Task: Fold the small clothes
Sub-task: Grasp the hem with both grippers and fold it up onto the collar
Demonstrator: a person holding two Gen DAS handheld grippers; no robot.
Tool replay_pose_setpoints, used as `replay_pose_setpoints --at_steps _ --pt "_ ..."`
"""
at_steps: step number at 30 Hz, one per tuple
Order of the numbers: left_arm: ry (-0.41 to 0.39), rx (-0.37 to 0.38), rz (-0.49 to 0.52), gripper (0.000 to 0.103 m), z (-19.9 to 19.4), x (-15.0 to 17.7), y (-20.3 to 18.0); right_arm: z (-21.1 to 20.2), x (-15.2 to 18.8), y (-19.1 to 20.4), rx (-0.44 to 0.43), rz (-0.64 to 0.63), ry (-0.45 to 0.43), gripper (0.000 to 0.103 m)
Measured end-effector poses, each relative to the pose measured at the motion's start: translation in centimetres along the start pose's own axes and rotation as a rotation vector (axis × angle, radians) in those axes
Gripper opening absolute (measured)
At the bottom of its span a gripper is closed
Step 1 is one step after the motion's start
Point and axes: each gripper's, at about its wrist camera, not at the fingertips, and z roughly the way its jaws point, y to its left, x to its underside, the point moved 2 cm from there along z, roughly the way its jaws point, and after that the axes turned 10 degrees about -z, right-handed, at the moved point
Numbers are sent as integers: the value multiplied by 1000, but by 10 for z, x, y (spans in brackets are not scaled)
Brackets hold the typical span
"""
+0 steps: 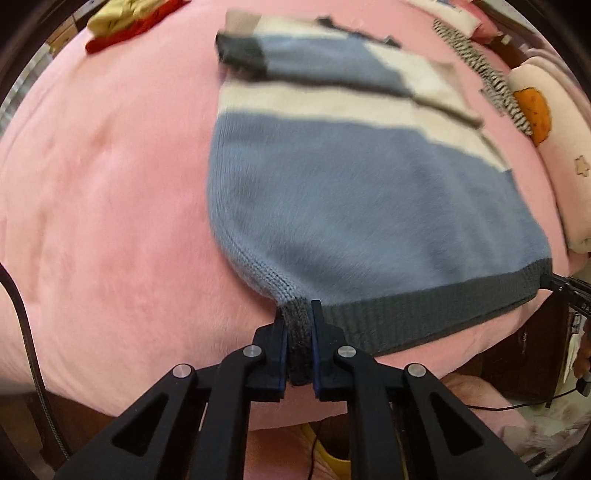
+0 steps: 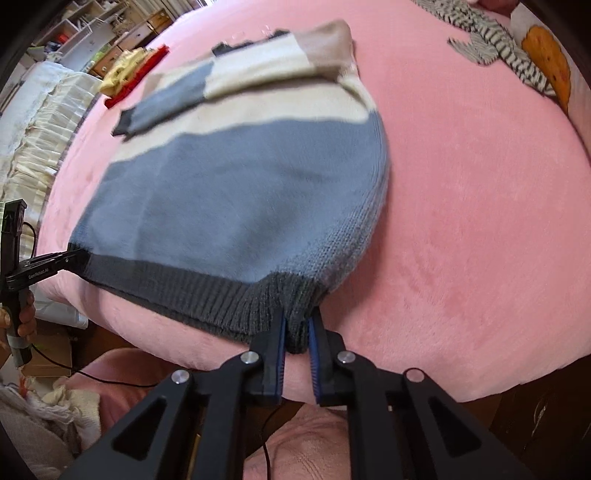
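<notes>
A small knitted sweater (image 1: 351,192) in blue, cream and beige, with a dark grey ribbed hem, lies on a pink bed (image 1: 110,221). Its sleeves are folded across the chest. My left gripper (image 1: 298,314) is shut on the hem's left corner, the grey knit bunched between its pads. My right gripper (image 2: 299,325) is shut on the hem's right corner of the same sweater (image 2: 240,192). Both corners are lifted slightly off the bed (image 2: 461,240). At the left edge of the right wrist view, the left gripper (image 2: 79,254) shows, held by a hand.
A red and yellow heap of clothes (image 1: 125,22) lies at the far left of the bed. A black and white striped garment (image 1: 487,81) and pale pillows with an orange print (image 1: 535,110) sit at the far right. Shelves and drawers (image 2: 92,40) stand beyond the bed.
</notes>
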Motion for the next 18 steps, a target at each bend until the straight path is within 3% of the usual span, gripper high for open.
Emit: replay_pose_setpoints --at_steps 7,18 --pt "-107 76 14 8 -51 -39 -16 -48 -38 3 -15 14 -128 10" --pt "-254 183 -132 7 -92 -151 -10 -88 -135 -8 34 16 -307 10"
